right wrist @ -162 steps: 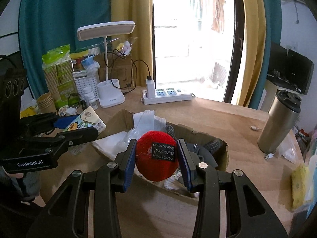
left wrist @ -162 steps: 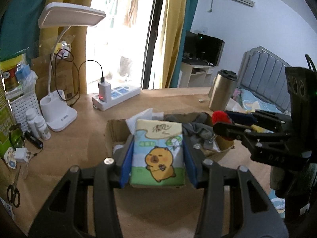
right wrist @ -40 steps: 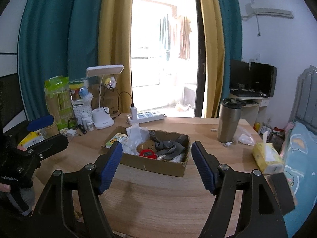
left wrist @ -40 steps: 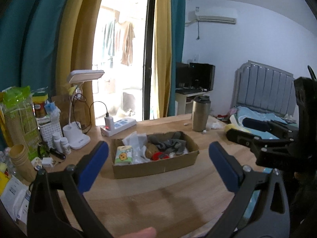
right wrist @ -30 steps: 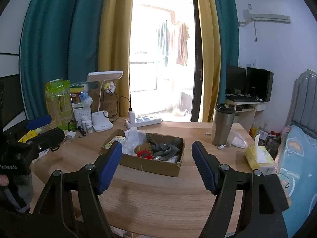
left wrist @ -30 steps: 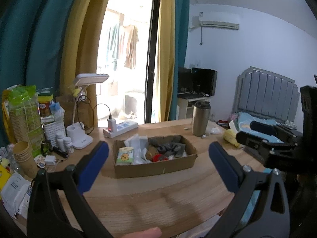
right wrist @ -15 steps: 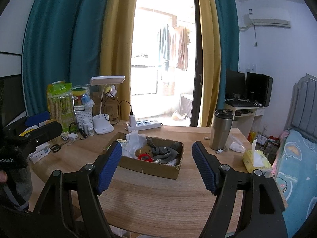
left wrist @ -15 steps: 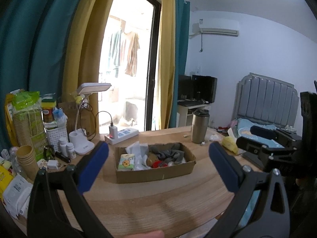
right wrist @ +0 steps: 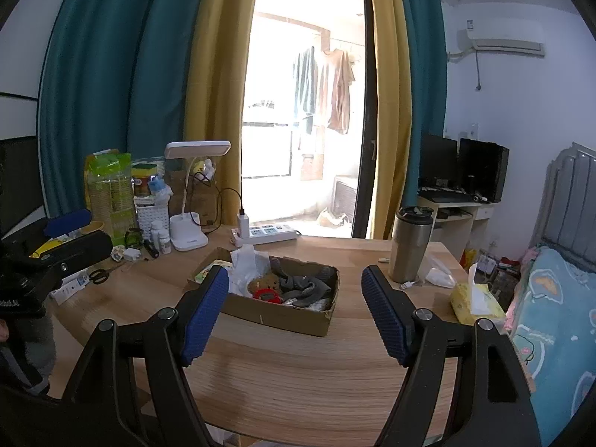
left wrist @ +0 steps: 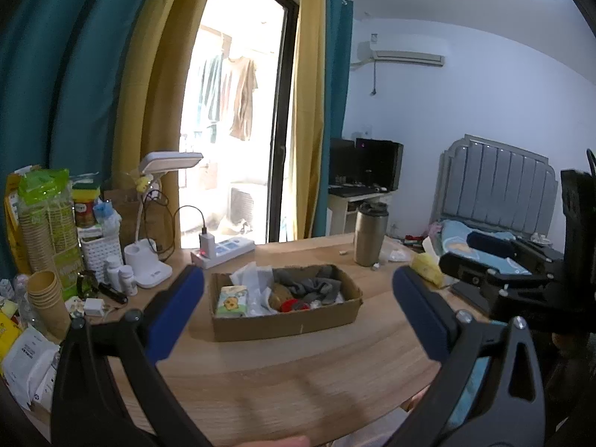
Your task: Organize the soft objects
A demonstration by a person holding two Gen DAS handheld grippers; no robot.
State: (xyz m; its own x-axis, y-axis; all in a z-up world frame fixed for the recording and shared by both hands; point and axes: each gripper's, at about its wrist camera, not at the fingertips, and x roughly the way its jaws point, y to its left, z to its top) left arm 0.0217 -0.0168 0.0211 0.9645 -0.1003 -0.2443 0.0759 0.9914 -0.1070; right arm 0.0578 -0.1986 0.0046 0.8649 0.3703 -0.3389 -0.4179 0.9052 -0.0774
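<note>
1. The shallow brown cardboard box (left wrist: pixel 285 318) of soft things sits mid-table, at 12 o'clock from the left gripper (left wrist: pixel 298 313) and well beyond its blue-padded tips; both jaws stand wide with nothing between them.
2. The right gripper (right wrist: pixel 294 311) likewise frames the box at 12 o'clock, jaws spread and empty.
3. Inside the box lie a cartoon-printed tissue pack (left wrist: pixel 232 300), a red plush ball (right wrist: pixel 265 294) and grey socks (right wrist: pixel 303 286).
4. Only the right wrist view shows the yellow wet-wipe pack (right wrist: pixel 475 303) clearly at 3 o'clock; the left shows paper cups (left wrist: pixel 46 300) at 9 o'clock.
5. Both grippers point slightly downward, held back from the table edge.
</note>
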